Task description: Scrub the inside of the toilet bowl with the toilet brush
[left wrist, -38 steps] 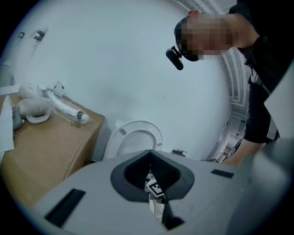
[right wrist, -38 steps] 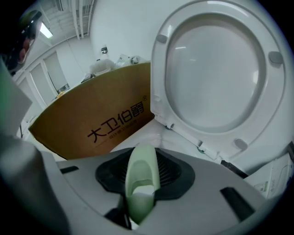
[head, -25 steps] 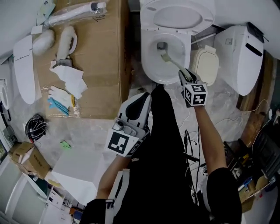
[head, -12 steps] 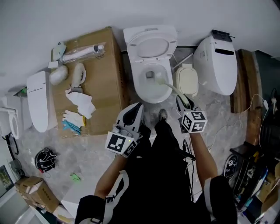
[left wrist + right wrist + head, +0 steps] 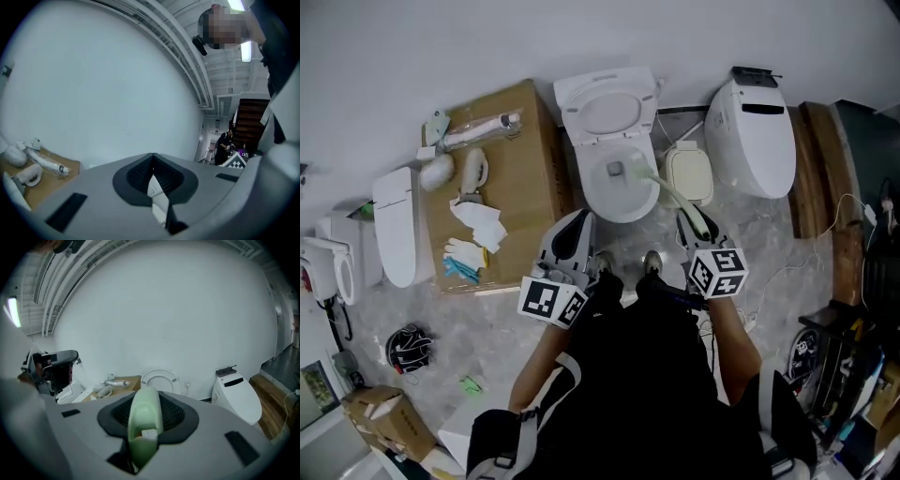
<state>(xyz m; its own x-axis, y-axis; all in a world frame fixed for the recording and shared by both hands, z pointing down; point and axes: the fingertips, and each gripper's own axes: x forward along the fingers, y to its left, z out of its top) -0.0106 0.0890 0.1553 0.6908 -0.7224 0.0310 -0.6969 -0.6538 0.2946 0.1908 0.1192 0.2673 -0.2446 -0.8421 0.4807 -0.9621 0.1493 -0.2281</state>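
Note:
The white toilet [image 5: 592,190] stands at top centre of the head view with its lid [image 5: 607,109] raised; the lid [image 5: 158,378] also shows beyond the right gripper's jaws. A pale green toilet brush [image 5: 667,192] slants from my right gripper [image 5: 692,223] up-left into the bowl, and its head [image 5: 620,170] rests inside. My right gripper [image 5: 145,414] is shut on the brush handle [image 5: 143,427]. My left gripper [image 5: 574,227] hangs just in front of the bowl, to its left, and points at the wall. Its jaws [image 5: 153,177] are shut with nothing held.
A cardboard sheet [image 5: 523,159] left of the toilet carries white parts, gloves and a wrapped tube. A cream lidded box [image 5: 689,175] sits right of the bowl, then a second white toilet [image 5: 757,131]. Wooden planks [image 5: 821,169] and cables lie at right.
The head view has drawn back, so the toilet looks smaller. My right gripper has pulled back from the bowl with the brush, whose head stays inside. The left gripper stays near the bowl front.

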